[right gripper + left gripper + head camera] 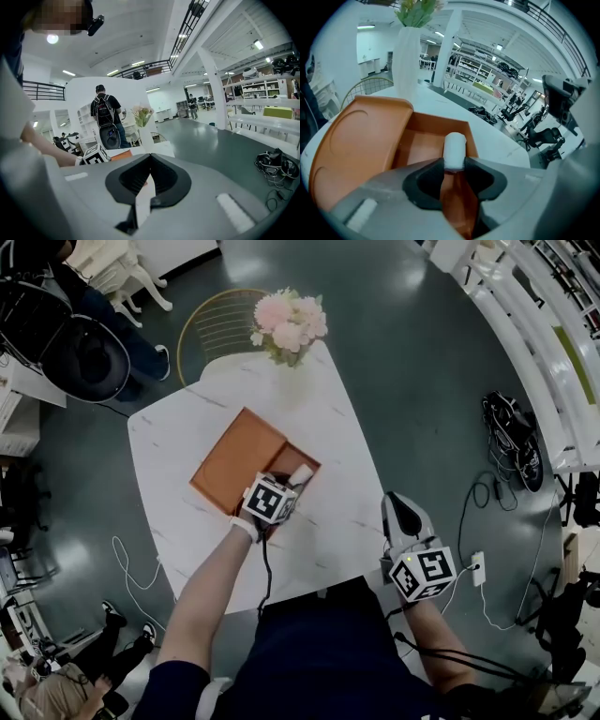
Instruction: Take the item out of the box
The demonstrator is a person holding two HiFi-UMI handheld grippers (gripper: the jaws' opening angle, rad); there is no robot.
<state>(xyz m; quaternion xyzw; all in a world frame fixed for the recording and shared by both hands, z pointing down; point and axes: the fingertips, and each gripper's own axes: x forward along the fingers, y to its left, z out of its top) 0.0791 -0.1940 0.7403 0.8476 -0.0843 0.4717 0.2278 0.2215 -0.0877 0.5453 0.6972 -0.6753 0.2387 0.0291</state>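
An orange box (234, 470) lies open on the white marble table (178, 512), its lid (356, 140) folded out to the left of the tray (433, 136). My left gripper (294, 480) is over the tray's near right corner, shut on a small white cylinder (303, 472). In the left gripper view the white cylinder (454, 146) stands upright between the jaws of the left gripper (453, 161), above the tray's near wall. My right gripper (397, 504) hangs off the table's right edge, shut and empty; in its own view the right gripper (149, 161) points toward the table.
A white vase of pink flowers (289, 326) stands at the table's far end, just beyond the box. A gold wire chair (216, 324) sits behind it. Cables (511, 442) and a power strip (478, 568) lie on the floor at right. A person with a backpack (104, 117) stands in the distance.
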